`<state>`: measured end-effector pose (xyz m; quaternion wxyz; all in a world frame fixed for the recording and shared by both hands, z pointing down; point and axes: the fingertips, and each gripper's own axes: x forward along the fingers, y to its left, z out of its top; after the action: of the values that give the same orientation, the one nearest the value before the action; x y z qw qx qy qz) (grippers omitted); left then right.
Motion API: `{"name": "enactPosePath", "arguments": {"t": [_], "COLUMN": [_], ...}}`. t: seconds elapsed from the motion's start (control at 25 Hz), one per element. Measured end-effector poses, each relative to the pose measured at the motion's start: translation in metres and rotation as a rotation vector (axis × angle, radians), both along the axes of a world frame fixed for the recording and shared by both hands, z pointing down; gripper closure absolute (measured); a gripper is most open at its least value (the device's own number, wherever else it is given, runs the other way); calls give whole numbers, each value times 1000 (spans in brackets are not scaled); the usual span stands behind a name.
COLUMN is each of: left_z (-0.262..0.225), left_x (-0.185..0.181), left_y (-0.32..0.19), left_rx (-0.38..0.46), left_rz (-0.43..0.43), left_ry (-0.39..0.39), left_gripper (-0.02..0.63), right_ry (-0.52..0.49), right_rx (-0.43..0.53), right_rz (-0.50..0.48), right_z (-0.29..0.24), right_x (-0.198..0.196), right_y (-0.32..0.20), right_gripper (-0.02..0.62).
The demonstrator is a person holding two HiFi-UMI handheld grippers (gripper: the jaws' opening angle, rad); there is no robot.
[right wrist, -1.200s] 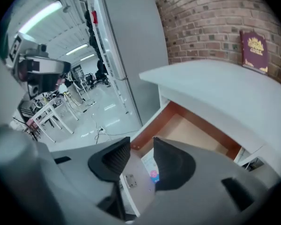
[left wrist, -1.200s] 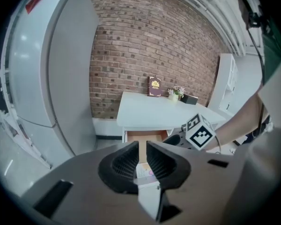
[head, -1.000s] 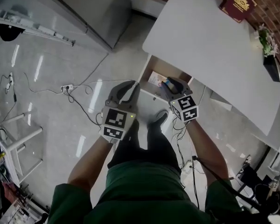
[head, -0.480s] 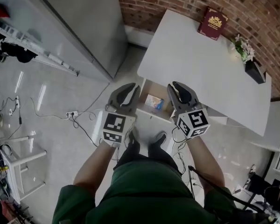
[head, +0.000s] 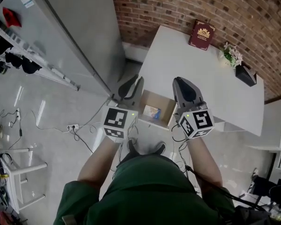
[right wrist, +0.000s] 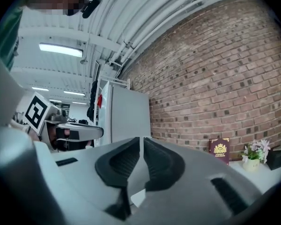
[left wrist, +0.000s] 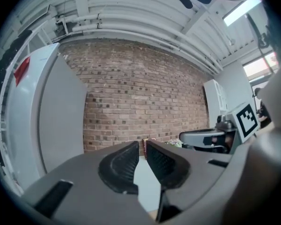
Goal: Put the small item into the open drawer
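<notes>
The open wooden drawer (head: 165,105) sticks out from under the white table (head: 201,78). A small colourful item (head: 152,112) lies inside it. My left gripper (head: 133,81) (left wrist: 142,144) hovers over the drawer's left edge, with a narrow gap between its pads and nothing in it. My right gripper (head: 181,82) (right wrist: 142,139) hovers over the drawer's right edge. Its jaws are closing to a thin slit and hold nothing. Both grippers are above the drawer, apart from the item.
A dark red book (head: 202,34), a small flower pot (head: 230,55) and a black box (head: 245,74) stand along the table's far edge by the brick wall. A grey cabinet (head: 79,32) is at the left. Cables and a power strip (head: 72,125) lie on the floor.
Both grippers have lifted away from the drawer. The right jaws have drawn together. The view has swung up toward the wall, and the item stays in the drawer.
</notes>
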<state>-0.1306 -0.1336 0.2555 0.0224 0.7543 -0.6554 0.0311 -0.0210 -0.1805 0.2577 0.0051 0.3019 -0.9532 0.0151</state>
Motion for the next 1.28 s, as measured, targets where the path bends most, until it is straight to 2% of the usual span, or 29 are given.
{"name": "enactPosePath", "arguments": {"t": [0.32, 0.52, 0.72, 1.0, 1.12, 1.28], "left_z": [-60, -82, -88, -80, -74, -70], "left_x": [15, 20, 24, 18, 15, 15], "left_y": [6, 14, 21, 20, 14, 11], "left_rx": [144, 234, 215, 198, 229, 225], "left_rz": [25, 19, 19, 8, 8, 7], "left_ry": [18, -61, -95, -83, -72, -70], "left_gripper": [572, 592, 597, 597, 597, 597], "right_ry": [-34, -72, -75, -59, -53, -46], "right_rx": [140, 171, 189, 208, 211, 216], "right_rz": [34, 38, 37, 31, 34, 35], "right_z": [-57, -79, -86, -85, -83, -80], "right_x": [10, 15, 14, 10, 10, 12], "right_y": [12, 16, 18, 20, 20, 19], "right_gripper": [591, 591, 592, 592, 592, 592]}}
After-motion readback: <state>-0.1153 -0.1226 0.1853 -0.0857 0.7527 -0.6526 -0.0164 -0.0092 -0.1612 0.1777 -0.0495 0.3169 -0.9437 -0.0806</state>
